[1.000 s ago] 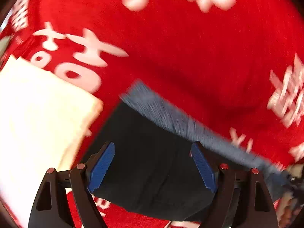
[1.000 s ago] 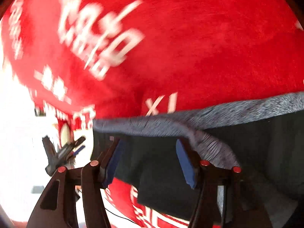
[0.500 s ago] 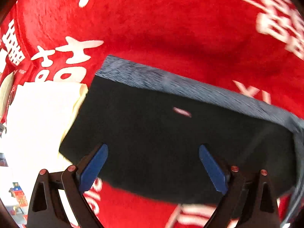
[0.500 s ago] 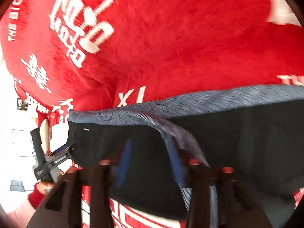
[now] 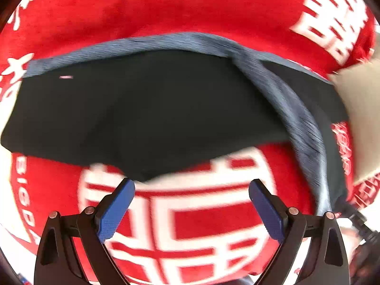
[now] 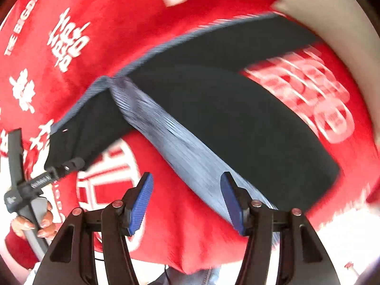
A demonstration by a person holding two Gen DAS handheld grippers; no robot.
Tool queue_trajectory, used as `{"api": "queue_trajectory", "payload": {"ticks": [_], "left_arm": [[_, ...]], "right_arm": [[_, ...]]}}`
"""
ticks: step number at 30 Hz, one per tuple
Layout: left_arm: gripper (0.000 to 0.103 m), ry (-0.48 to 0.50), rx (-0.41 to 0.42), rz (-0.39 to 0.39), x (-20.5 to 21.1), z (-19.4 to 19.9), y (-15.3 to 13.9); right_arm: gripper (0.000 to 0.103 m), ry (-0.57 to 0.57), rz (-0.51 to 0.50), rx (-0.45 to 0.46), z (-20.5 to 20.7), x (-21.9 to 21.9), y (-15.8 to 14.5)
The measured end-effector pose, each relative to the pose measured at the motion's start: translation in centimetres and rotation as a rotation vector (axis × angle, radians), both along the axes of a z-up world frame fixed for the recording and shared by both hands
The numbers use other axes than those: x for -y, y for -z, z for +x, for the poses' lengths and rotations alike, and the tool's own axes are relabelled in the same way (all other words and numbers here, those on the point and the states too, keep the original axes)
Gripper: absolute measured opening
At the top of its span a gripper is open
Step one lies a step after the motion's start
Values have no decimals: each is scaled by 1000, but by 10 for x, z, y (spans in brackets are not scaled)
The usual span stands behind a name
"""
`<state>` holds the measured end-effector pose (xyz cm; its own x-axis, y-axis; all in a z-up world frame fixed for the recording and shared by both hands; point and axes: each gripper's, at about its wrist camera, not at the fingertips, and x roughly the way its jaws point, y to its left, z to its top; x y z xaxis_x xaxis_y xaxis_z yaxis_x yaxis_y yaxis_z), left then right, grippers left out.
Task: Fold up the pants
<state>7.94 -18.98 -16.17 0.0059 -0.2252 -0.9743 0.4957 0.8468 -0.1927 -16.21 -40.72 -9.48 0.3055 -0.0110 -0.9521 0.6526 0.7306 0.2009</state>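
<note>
Pants (image 5: 152, 109): black with a grey-blue waistband (image 5: 296, 109), spread on the red cloth (image 5: 190, 7) with white lettering; partly doubled over, one black panel lying across another.

Fold state: appears part-way done; waistband strip runs diagonally across the garment in the right wrist view (image 6: 175, 147) rather than lying square, so layers look unaligned.

Left gripper (image 5: 191, 204): jaws wide apart, nothing between the blue pads; hovers over bare red cloth just short of the near black hem, apart from the fabric.

Right gripper (image 6: 186, 199): jaws moderately apart, empty; grey-blue band passes just beyond and beside its right finger, contact not clear from this angle.

Done so far: apparently at least one fold laid down and let go, judging by both grippers being empty.

Left to do: probably squaring the skewed band, then a further fold to make a compact stack.

Nearby: pale beige item (image 5: 356, 123) at the right edge of the left view, touching or overlapping the pants' far end; cannot tell what it is.

Image quality: motion blur over much of both views, fine creases unreadable.
</note>
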Motion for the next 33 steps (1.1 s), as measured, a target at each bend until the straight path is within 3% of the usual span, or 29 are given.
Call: {"api": "queue_trajectory", "payload": {"ticks": [9,13,17,20,21,23,26,33], "left_arm": [[97,124,-18,-13,17,-62,-4],[97,140,-35,-10,28,-65,4],[97,160,-36,10,51,-75,11],[97,153,-50,21,69,-79,17],[97,151,-52,28,74,-81,18],[97,144,-64,48,86,-82,20],[97,134,-57,63,102,-80,18],[97,34,-10,80,129,-50,-4]], "right_arm": [[63,176,-27,-48,-102,2,24],[63,204,8,-30,-119,10,35],[59,174,81,50,-119,21,43],[35,111,132,82,-108,25,47],[6,97,152,73,-105,26,49],[4,78,205,47,-100,32,49],[3,35,257,93,-90,49,25],[3,-68,210,234,-25,139,-65]]}}
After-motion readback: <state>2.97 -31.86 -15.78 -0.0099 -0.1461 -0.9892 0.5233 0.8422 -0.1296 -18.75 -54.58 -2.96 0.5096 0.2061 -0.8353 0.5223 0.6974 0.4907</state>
